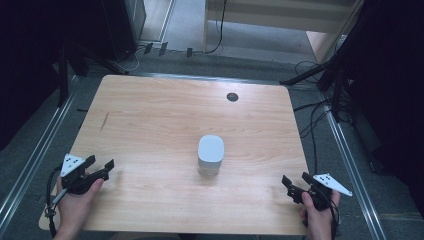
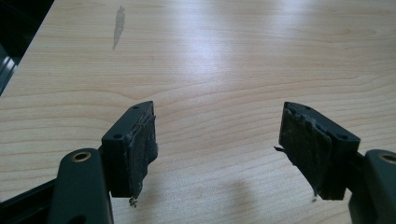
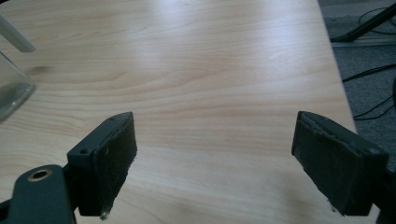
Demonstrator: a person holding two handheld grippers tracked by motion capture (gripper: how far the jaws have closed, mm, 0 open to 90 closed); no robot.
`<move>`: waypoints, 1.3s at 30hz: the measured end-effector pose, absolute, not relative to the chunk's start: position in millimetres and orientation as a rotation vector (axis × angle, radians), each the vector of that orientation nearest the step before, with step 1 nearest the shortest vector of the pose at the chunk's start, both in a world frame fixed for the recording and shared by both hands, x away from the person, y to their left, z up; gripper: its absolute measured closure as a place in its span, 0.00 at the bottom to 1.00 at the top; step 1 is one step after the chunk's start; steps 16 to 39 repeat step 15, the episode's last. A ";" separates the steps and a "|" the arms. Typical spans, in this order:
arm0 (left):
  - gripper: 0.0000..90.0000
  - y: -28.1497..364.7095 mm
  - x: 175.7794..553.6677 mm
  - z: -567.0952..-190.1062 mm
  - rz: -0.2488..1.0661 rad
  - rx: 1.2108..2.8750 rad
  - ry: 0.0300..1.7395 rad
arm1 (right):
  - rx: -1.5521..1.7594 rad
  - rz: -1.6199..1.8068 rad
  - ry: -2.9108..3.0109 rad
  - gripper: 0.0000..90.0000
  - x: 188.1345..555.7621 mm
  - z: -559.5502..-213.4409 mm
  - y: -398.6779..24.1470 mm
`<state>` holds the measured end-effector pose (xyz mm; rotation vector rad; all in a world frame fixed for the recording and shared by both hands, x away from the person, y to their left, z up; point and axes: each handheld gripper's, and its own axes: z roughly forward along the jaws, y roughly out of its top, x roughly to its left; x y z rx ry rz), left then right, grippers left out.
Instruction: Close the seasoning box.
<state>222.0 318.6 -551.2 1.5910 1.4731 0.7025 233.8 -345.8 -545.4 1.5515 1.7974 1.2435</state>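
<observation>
A clear container with a white rounded lid (image 1: 210, 154) stands upright near the middle of the wooden table (image 1: 165, 110). Its glass wall (image 3: 10, 91) and lid edge show at the far left of the right gripper view. My left gripper (image 1: 101, 161) rests at the table's near left, held in a hand, with its jaws wide apart and nothing between them (image 2: 219, 140). My right gripper (image 1: 295, 178) sits at the near right, also open and empty (image 3: 215, 154). Both grippers are well apart from the container.
A dark round cable hole (image 1: 232, 97) sits in the table's far part. A dark streak (image 1: 104, 121) marks the wood at the left, also seen as a streak (image 2: 118, 25) ahead of the left gripper. Cables (image 1: 312, 120) lie on the floor beyond the right edge.
</observation>
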 end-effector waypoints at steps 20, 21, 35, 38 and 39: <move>0.31 319.8 222.3 -551.3 0.688 1.591 1.467 | 1.490 1.186 1.833 0.18 223.6 -546.6 -345.1; 0.31 319.8 222.3 -551.3 0.688 1.591 1.467 | 1.490 1.186 1.833 0.18 223.6 -546.6 -345.1; 0.31 319.8 222.3 -551.3 0.688 1.591 1.467 | 1.490 1.186 1.833 0.18 223.6 -546.6 -345.1; 0.31 319.8 222.3 -551.3 0.688 1.591 1.467 | 1.490 1.186 1.833 0.18 223.6 -546.6 -345.1; 0.31 319.8 222.3 -551.3 0.688 1.591 1.467 | 1.490 1.186 1.833 0.18 223.6 -546.6 -345.1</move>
